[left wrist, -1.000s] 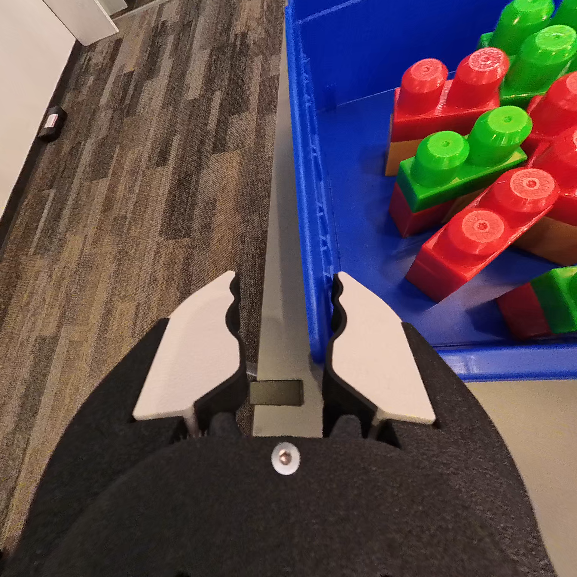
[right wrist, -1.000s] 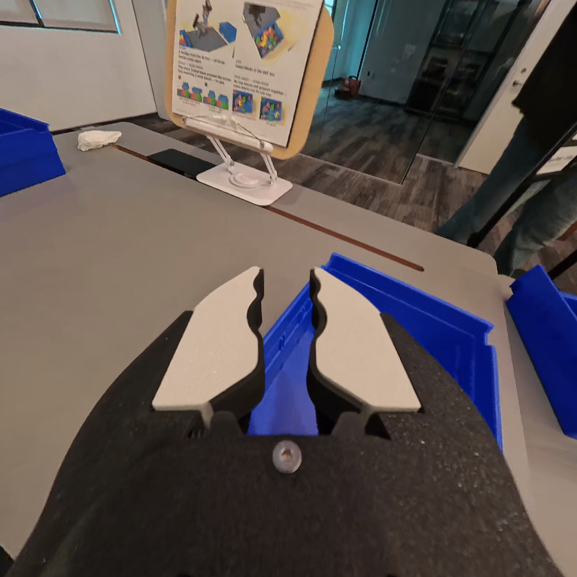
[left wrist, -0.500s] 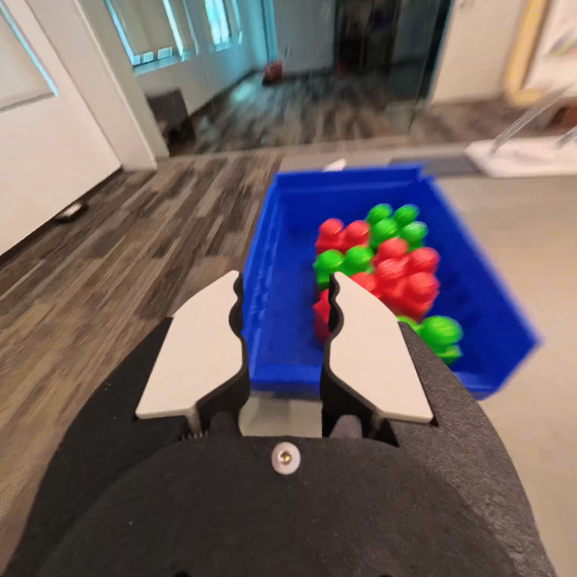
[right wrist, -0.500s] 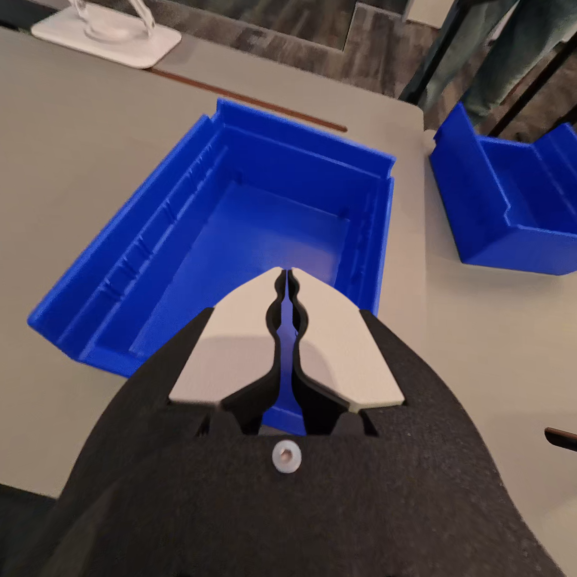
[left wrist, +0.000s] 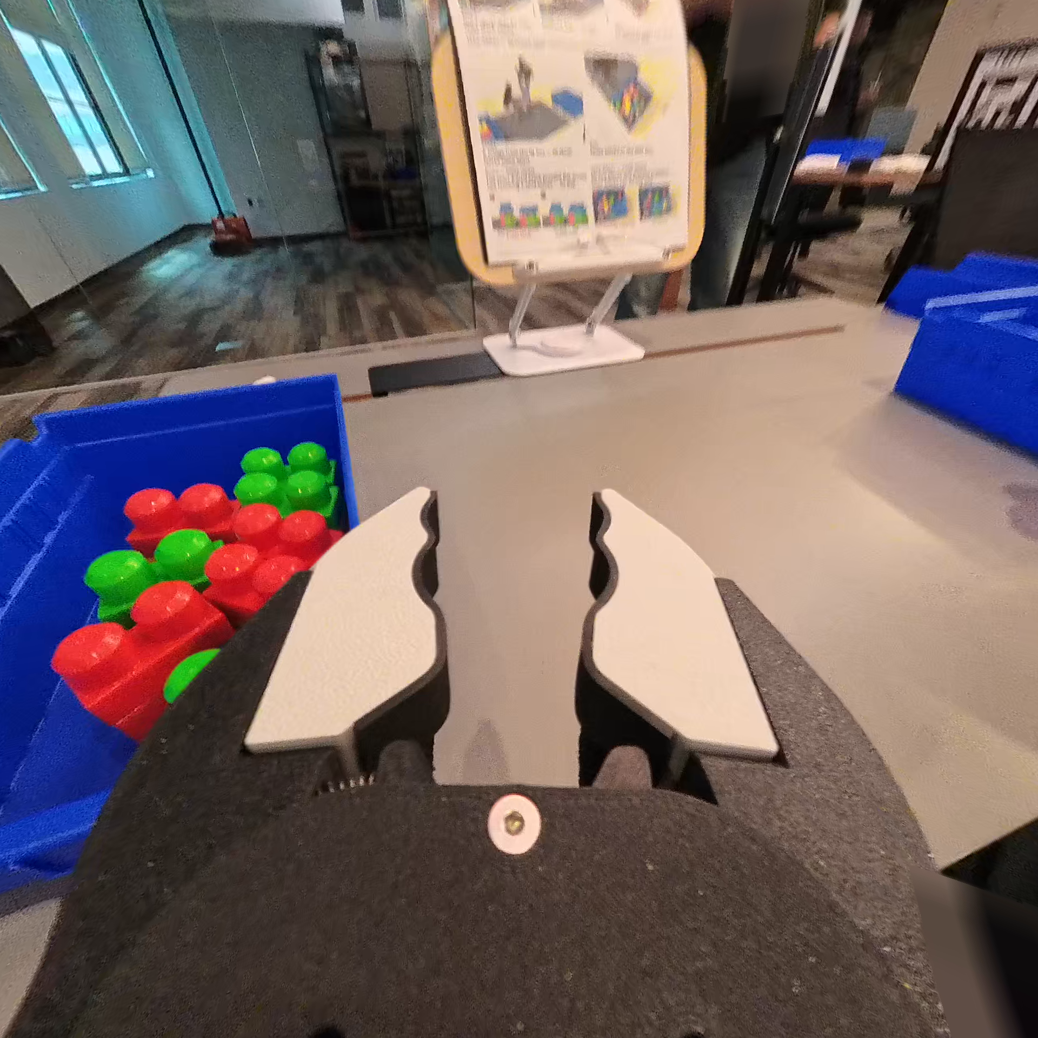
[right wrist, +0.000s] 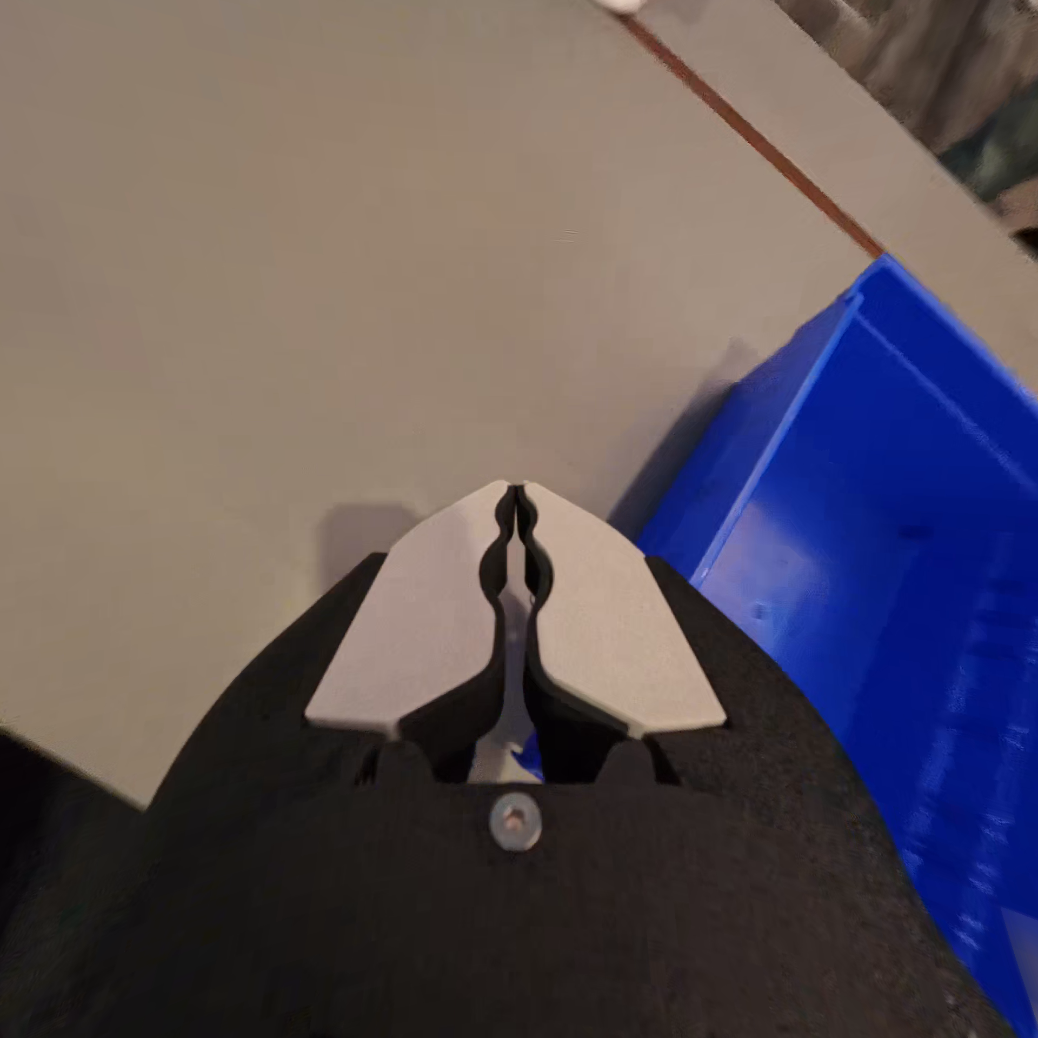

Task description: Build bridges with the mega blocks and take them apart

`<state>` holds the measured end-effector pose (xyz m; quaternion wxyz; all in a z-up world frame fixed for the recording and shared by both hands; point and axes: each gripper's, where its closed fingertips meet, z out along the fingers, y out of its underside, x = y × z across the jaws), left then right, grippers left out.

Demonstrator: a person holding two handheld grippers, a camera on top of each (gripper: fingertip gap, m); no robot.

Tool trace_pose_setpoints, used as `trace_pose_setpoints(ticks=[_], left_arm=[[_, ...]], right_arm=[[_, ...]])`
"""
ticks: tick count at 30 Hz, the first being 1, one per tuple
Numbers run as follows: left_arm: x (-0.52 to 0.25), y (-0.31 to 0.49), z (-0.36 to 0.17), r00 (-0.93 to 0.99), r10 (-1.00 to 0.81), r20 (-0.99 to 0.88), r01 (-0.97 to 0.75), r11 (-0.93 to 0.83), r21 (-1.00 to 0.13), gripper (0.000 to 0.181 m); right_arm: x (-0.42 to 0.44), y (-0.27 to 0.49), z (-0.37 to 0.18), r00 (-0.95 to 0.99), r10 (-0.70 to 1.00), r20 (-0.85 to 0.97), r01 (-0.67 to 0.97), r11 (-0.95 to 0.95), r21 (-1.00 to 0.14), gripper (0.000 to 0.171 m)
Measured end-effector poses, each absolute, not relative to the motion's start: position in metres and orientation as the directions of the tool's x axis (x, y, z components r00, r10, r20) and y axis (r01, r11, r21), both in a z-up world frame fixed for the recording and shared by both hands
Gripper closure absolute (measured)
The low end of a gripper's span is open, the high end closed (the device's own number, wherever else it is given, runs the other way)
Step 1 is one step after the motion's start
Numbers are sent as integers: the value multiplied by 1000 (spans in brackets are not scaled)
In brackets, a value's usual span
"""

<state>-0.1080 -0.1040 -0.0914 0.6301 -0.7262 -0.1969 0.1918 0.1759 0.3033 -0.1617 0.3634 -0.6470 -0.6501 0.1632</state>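
Several red (left wrist: 140, 651) and green (left wrist: 286, 483) mega blocks lie piled in a blue bin (left wrist: 185, 410) at the left of the left wrist view. My left gripper (left wrist: 514, 502) is open and empty, held over the bare grey table (left wrist: 646, 477) just right of that bin. My right gripper (right wrist: 515, 487) is shut with nothing between its fingers, low over the grey table, just left of a second blue bin (right wrist: 876, 561). No blocks show in that bin's visible part.
An instruction sheet on a white stand (left wrist: 567, 342) stands at the table's far edge, with a black flat object (left wrist: 432, 373) beside it. More blue bins (left wrist: 977, 359) sit at the far right. A brown seam (right wrist: 747, 135) crosses the table. The floor lies beyond.
My left gripper swung right from the block bin to face the open table, still open. My right gripper closed fully and moved left off the second blue bin, down near the table.
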Motion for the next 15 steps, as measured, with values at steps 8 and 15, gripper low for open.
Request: trace_pose_setpoints(ticks=[8, 15], left_arm=[[-123, -126, -103, 815, 579, -6, 102, -153, -983, 130], [-158, -178, -97, 745, 667, -17, 118, -157, -981, 131]], right_arm=[[189, 322, -202, 134, 922, 363, 841, 88, -534, 171], [169, 320, -185, 150, 951, 271, 779, 55, -625, 171]])
